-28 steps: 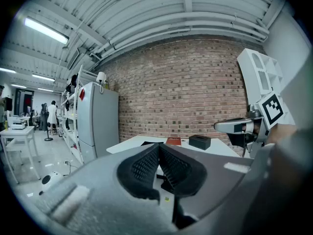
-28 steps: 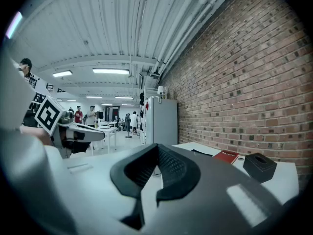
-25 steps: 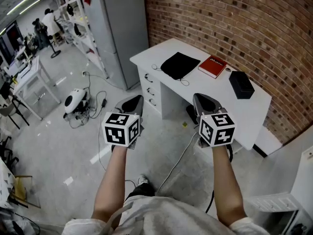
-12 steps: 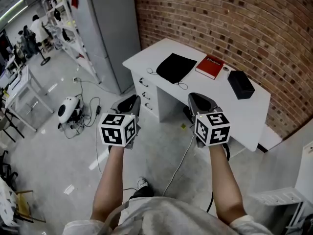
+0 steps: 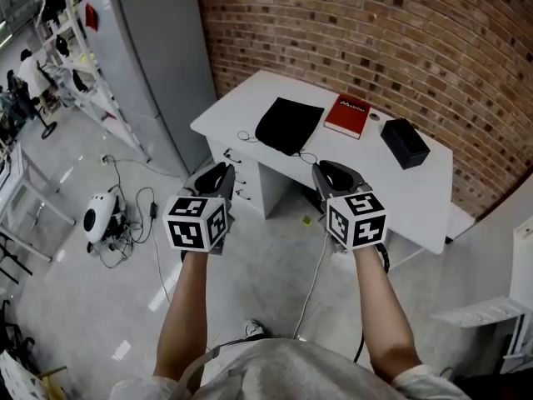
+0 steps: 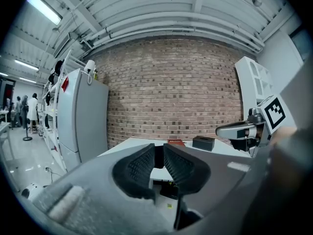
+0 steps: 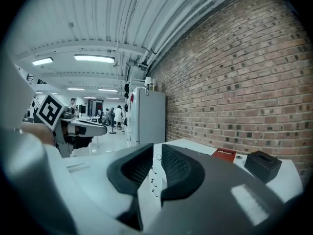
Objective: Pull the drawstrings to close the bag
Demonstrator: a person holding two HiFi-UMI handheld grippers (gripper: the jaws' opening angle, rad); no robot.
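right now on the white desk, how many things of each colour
black: 2, the bag and the box
red: 1, the book
colour too small to tell: 1, a small round thing beside the book
total: 4

A lab-style workshop hall — bare brick wall [image 5: 375,40] across the top of the frame, a concrete floor [image 5: 266,257] with loose cables [image 5: 119,242] at left. A white desk [image 5: 241,111] stands by the brick; shelves [image 5: 75,65], a grey cabinet [image 5: 158,73] and people [image 5: 29,77] fill the upper left, under strip lights [image 7: 95,58].
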